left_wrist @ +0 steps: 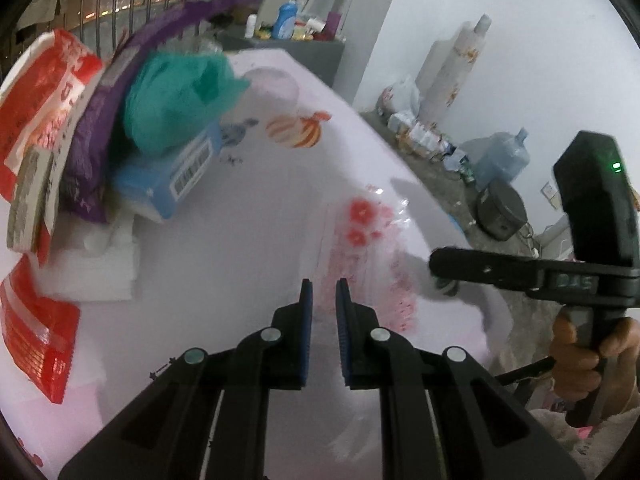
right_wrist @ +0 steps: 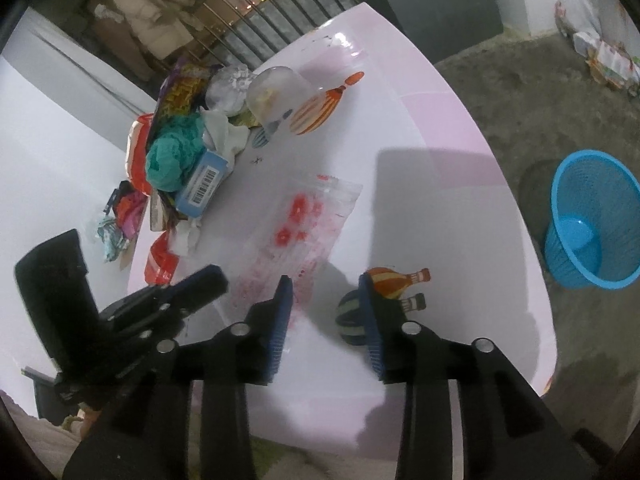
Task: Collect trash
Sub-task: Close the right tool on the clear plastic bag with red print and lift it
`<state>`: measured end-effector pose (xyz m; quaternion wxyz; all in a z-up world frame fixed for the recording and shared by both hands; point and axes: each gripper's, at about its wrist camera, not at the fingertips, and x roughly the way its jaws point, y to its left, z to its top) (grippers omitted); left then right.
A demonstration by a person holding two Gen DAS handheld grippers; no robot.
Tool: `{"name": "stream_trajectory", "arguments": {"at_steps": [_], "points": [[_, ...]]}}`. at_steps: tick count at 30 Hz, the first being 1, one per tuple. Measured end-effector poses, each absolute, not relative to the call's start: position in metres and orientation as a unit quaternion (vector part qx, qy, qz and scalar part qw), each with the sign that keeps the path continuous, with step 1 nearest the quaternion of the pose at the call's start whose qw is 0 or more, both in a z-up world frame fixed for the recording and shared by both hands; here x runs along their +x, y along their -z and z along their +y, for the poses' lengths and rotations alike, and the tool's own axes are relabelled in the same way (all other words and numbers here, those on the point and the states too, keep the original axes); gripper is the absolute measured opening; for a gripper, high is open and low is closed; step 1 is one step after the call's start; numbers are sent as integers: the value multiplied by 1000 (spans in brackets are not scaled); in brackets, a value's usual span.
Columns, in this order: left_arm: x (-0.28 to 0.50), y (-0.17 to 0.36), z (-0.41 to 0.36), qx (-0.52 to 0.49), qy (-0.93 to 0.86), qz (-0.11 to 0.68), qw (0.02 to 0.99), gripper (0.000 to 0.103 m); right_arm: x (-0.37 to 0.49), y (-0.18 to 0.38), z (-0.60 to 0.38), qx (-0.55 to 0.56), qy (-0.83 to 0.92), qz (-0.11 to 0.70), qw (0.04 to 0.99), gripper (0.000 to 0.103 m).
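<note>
A clear plastic bag printed with red flowers (left_wrist: 368,236) (right_wrist: 304,220) lies flat on the pink-white table (right_wrist: 460,140). My left gripper (left_wrist: 324,286) (right_wrist: 204,280) hovers at the bag's near left edge, its blue pads a narrow gap apart. Blur hides whether film is pinched between them. My right gripper (right_wrist: 325,282) (left_wrist: 440,274) stands open over the table's near right side with nothing between its fingers, just right of the bag. A blue mesh basket (right_wrist: 588,220) stands on the floor beyond the table's right edge.
A pile of rubbish fills the table's far left: a teal bag (left_wrist: 176,96), a blue barcoded box (left_wrist: 176,176), a purple packet (left_wrist: 100,128), red wrappers (left_wrist: 40,100) and white foam (left_wrist: 104,268). A clear dome cup (right_wrist: 276,92) sits behind. Clutter lines the far wall.
</note>
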<state>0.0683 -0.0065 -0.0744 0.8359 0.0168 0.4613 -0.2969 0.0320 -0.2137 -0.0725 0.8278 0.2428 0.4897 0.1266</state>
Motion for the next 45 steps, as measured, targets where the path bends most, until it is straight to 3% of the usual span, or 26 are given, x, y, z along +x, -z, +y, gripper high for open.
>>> {"name": "stream_trajectory", "arguments": {"at_steps": [17, 26, 34, 45], "points": [[63, 81, -6, 17, 292, 466, 835, 11, 50, 83, -206, 327, -161, 497, 788, 37], [61, 81, -6, 16, 291, 461, 838, 11, 52, 81, -199, 314, -146, 484, 803, 36], [62, 82, -6, 14, 291, 460, 839, 11, 47, 84, -203, 314, -135, 483, 806, 23], [66, 83, -2, 12, 282, 455, 845, 11, 39, 88, -208, 352, -154, 484, 786, 22]]}}
